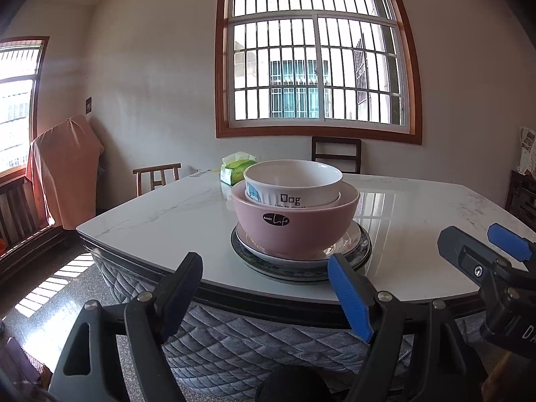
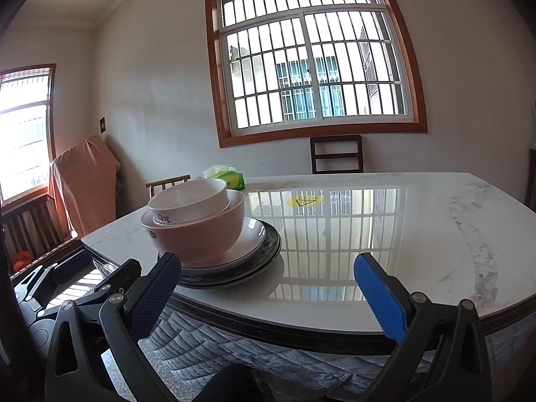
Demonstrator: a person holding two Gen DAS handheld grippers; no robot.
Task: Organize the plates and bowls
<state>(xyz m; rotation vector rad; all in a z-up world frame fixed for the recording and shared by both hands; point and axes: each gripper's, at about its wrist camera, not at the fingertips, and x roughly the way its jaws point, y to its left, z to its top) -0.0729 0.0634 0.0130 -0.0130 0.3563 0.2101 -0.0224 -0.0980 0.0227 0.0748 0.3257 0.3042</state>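
Observation:
A white bowl printed "Dog" sits nested in a pink bowl. The pink bowl rests on a white plate, which lies on a dark patterned plate. The stack stands near the front edge of the marble table. My left gripper is open just in front of the stack, with its fingers wide apart and nothing pressed between them. In the right wrist view the stack, topped by the white bowl, is to the left. My right gripper is open over the table edge and holds nothing.
A green tissue pack lies behind the stack. A yellow sticker marks the tabletop. Wooden chairs stand at the far sides. A cloth-covered object stands by the left window. A quilted skirt hangs under the table.

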